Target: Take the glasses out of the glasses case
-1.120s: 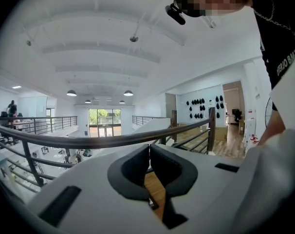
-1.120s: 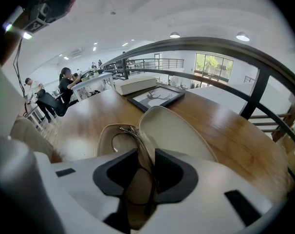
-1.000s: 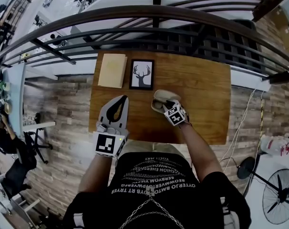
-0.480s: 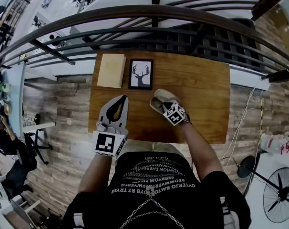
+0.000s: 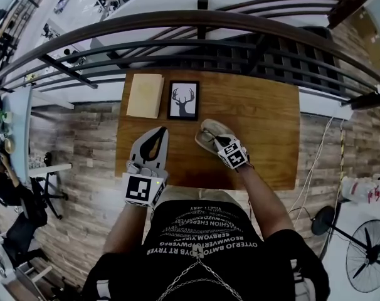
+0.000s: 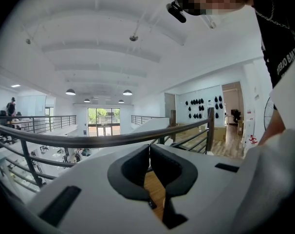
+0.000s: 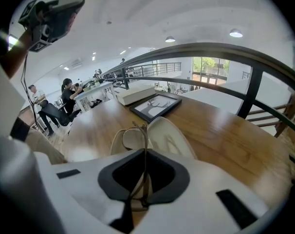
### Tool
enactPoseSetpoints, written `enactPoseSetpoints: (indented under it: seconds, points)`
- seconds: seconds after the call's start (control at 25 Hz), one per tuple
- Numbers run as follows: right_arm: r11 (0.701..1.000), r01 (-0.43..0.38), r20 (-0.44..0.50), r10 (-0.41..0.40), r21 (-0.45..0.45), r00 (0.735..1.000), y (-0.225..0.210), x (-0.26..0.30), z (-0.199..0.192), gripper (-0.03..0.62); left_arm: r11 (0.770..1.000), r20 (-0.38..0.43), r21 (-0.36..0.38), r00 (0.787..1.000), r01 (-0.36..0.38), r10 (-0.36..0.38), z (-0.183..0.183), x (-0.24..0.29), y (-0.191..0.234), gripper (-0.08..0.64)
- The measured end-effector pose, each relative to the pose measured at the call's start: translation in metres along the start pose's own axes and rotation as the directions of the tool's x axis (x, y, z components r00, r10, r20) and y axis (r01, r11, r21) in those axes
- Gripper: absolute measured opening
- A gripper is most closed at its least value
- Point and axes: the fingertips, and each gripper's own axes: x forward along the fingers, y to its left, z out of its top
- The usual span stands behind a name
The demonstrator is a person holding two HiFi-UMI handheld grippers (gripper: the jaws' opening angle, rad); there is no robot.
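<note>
While its jaws have just been closing, our right gripper (image 7: 145,153) pinches the thin brown wire-framed glasses (image 7: 143,133) over the open cream oval glasses case (image 7: 168,134), near the middle of the brown wooden bench (image 5: 265,118). Our left gripper (image 6: 149,152), jaws together and empty, sits at the bench's front-left edge.

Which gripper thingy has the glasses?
The right hand-held gripper: its jaws pinch the thin brown-framed glasses above the open cream case. The left hand-held gripper holds nothing.
</note>
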Motion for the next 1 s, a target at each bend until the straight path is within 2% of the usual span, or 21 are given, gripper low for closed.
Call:
enactPoseSetpoints:
  seconds: [0.48,1.0]
  points:
    - [0.999,0.002,0.15,-0.008,0.038,0.989,0.002,-0.047,0.025,0.026,1.0,0.009,0.014,1.0,0.012,-0.012,0.005,0.005,-0.008,0.029]
    - [0.998,-0.008,0.321,-0.014,0.068,0.947,0.01,-0.109,0.061,0.026,0.999,0.037,0.016,0.999,0.036,-0.037,0.013,0.015,-0.029,0.029]
